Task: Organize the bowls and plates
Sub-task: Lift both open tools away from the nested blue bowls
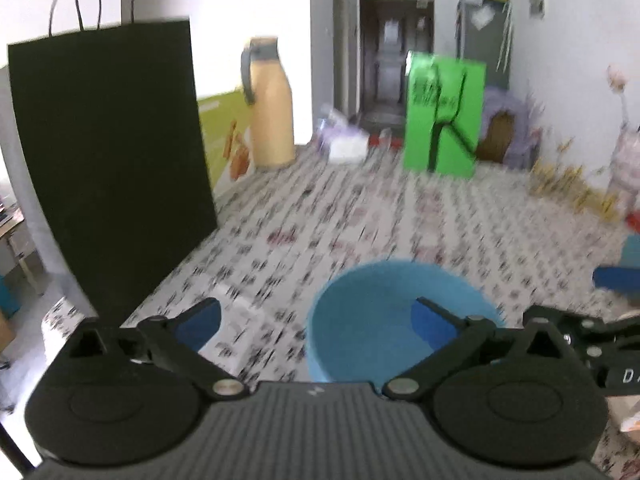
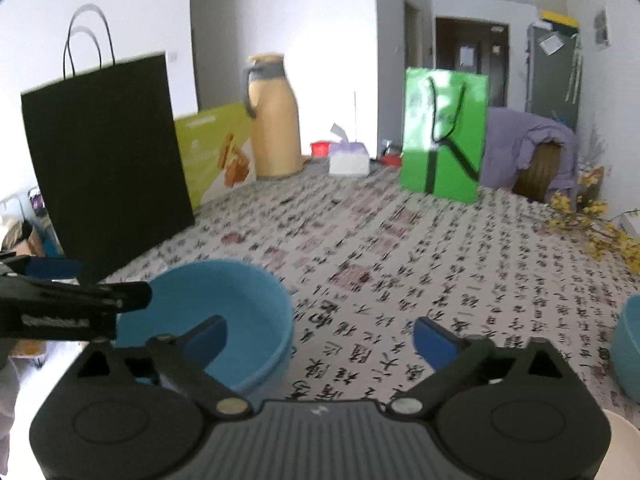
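Bowls of smooth blue plastic sit on a bench draped in a cloth printed with calligraphy. Seen from the left wrist, the left claw (image 1: 316,316) is spread wide, its blue-padded fingers holding nothing; the right-hand pad overlaps the hollow of a round blue bowl (image 1: 368,320) that rests just ahead of the claw on the cloth (image 1: 360,216). The frame is motion-blurred. A flat black paper bag (image 1: 112,168) stands upright along the left edge, a tan thermos jug (image 1: 270,108) and a green gift bag (image 1: 442,116) stand at the far edge, and broad open cloth lies between them and the bowl. Part of the right claw (image 1: 616,276) shows at the right margin.

From the right wrist, the right claw (image 2: 318,338) is likewise wide apart and holds nothing, hanging over bare cloth (image 2: 400,248). The same blue bowl (image 2: 224,308) sits to its left near the front of the bench, with the left claw (image 2: 80,300) reaching over the bowl's left rim. A second blue bowl (image 2: 628,344) is cut off by the right margin, and a pale rounded rim (image 2: 624,436) shows below it. A white tissue box (image 2: 348,160) rests at the far edge between the jug (image 2: 274,120) and the gift bag (image 2: 444,132); yellow flowers (image 2: 592,220) trail along the right edge.
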Available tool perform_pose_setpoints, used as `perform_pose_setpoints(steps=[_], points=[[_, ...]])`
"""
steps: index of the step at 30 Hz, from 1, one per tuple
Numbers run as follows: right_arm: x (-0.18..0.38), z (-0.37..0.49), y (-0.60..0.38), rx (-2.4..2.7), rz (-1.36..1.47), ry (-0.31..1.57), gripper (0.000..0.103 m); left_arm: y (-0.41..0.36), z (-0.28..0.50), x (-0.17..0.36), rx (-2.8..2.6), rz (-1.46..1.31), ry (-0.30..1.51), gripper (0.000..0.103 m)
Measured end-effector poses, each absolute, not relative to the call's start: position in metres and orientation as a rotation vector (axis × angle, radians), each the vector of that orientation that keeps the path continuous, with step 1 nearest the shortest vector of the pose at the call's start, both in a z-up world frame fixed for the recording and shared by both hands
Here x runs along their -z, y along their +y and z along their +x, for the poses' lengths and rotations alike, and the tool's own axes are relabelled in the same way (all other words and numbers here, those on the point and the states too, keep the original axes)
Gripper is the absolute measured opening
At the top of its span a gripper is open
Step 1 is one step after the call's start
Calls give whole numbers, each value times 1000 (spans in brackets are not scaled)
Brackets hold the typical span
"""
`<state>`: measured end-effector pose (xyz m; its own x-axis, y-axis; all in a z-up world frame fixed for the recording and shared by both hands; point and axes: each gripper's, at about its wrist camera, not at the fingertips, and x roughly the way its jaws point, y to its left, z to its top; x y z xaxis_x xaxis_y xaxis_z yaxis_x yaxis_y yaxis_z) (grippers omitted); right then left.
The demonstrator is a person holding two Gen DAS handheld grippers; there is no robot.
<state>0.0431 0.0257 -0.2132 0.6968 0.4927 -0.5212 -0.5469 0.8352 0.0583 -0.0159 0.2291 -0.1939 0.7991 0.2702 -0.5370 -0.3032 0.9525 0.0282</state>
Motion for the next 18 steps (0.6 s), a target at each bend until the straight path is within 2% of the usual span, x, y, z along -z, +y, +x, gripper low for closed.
perform_pose_setpoints(steps=[6,18], points=[[215,28,2,-558,-83,506,103,215,-33,188,-292,-44,457,103],[243,-11,-38,-506,-25,450,103,185,-63,202,-178,-105,381,103]])
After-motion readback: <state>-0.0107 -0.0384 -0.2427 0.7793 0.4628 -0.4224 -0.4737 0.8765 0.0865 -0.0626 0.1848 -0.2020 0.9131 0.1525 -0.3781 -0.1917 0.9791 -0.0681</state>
